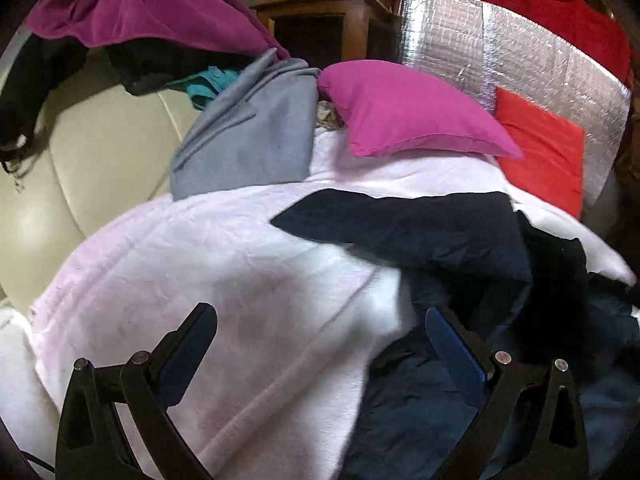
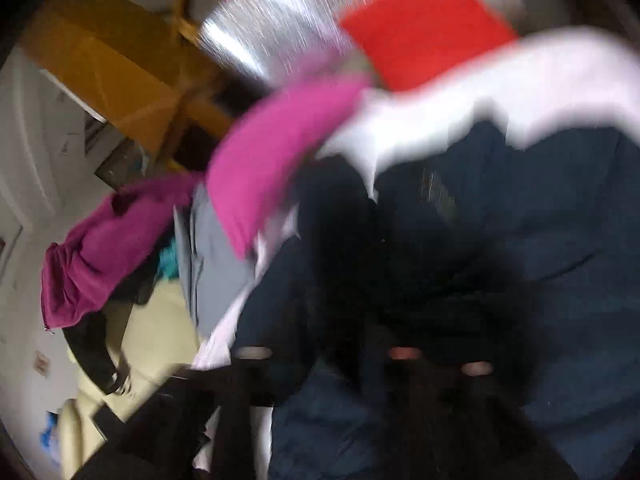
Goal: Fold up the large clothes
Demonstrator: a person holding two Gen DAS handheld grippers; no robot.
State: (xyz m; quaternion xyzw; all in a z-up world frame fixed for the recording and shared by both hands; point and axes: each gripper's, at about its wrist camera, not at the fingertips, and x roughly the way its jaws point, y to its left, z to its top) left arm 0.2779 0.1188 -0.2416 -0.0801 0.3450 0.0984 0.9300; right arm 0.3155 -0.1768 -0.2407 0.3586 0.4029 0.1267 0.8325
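Left wrist view: the left gripper (image 1: 320,320) hangs over a white blanket (image 1: 208,264) with its jaws wide apart and nothing between them; the right-hand blue pad sits at the edge of a dark navy garment (image 1: 420,232). That garment, the large piece to be folded, lies on the blanket from the centre toward 4 o'clock, one flat panel spread out and the rest bunched near the lower right. At 1 o'clock a magenta pillow (image 1: 404,116) rests on the blanket, with a red cushion (image 1: 544,152) just beside it against a silver quilted panel (image 1: 516,52). A grey garment (image 1: 248,140) lies at 11 o'clock, touching the pillow's corner, and a purple garment (image 1: 140,8) is draped over a cream sofa (image 1: 80,152) at 10 o'clock.

The right wrist view is heavily blurred. The navy garment (image 2: 520,248) fills the centre and the 3 o'clock side, and the right gripper (image 2: 360,360) shows only as a dark smear at 6 o'clock, so I cannot tell whether its jaws are apart or together. The pillow (image 2: 280,152) sits at 11 o'clock.
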